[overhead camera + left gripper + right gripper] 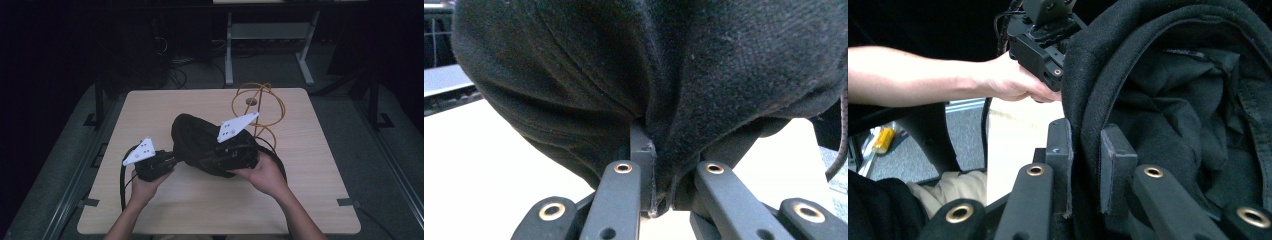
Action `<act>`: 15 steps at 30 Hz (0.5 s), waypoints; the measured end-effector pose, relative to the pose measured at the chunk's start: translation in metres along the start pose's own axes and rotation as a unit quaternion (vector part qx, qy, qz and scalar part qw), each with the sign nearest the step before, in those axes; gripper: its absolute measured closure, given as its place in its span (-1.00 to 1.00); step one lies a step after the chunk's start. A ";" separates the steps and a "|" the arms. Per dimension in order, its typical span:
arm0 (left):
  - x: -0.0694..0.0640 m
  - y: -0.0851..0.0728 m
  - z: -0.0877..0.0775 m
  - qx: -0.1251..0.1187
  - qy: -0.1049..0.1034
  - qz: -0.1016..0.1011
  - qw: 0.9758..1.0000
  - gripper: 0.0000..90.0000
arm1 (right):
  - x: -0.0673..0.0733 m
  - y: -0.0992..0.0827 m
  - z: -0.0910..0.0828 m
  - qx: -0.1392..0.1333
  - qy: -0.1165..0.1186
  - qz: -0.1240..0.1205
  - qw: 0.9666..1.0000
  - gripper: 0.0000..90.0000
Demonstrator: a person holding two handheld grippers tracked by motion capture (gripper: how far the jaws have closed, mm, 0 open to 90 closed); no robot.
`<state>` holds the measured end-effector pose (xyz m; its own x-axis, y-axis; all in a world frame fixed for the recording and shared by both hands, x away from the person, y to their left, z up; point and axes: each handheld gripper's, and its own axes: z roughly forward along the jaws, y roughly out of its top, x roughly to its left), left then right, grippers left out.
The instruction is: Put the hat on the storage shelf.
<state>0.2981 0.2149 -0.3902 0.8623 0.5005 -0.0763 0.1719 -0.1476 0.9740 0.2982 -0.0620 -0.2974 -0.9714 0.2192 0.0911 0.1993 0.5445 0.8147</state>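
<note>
a black cloth is pinched by both the left gripper and right gripper, each clenched on an edge; next, it likely needs spreading apart.

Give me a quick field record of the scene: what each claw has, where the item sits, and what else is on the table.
item: black fabric cap, held just above the table
left claw: shut on the cap's edge
right claw: shut on the cap's rim, inside of the cap facing its camera
hands: one on each claw, at opposite sides of the cap
other: orange wire stand at the table's far side, behind the cap
</note>
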 end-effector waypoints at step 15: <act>-0.010 0.062 -0.016 0.018 0.012 0.057 0.998 0.89 | -0.002 -0.003 -0.018 -0.042 -0.006 0.017 0.999 0.45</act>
<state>0.2924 0.2145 -0.3251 0.8661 0.4983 0.0403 0.0903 -0.2352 0.9677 0.2969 -0.0784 -0.2895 -0.9625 0.2467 0.1125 0.2199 0.4676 0.8561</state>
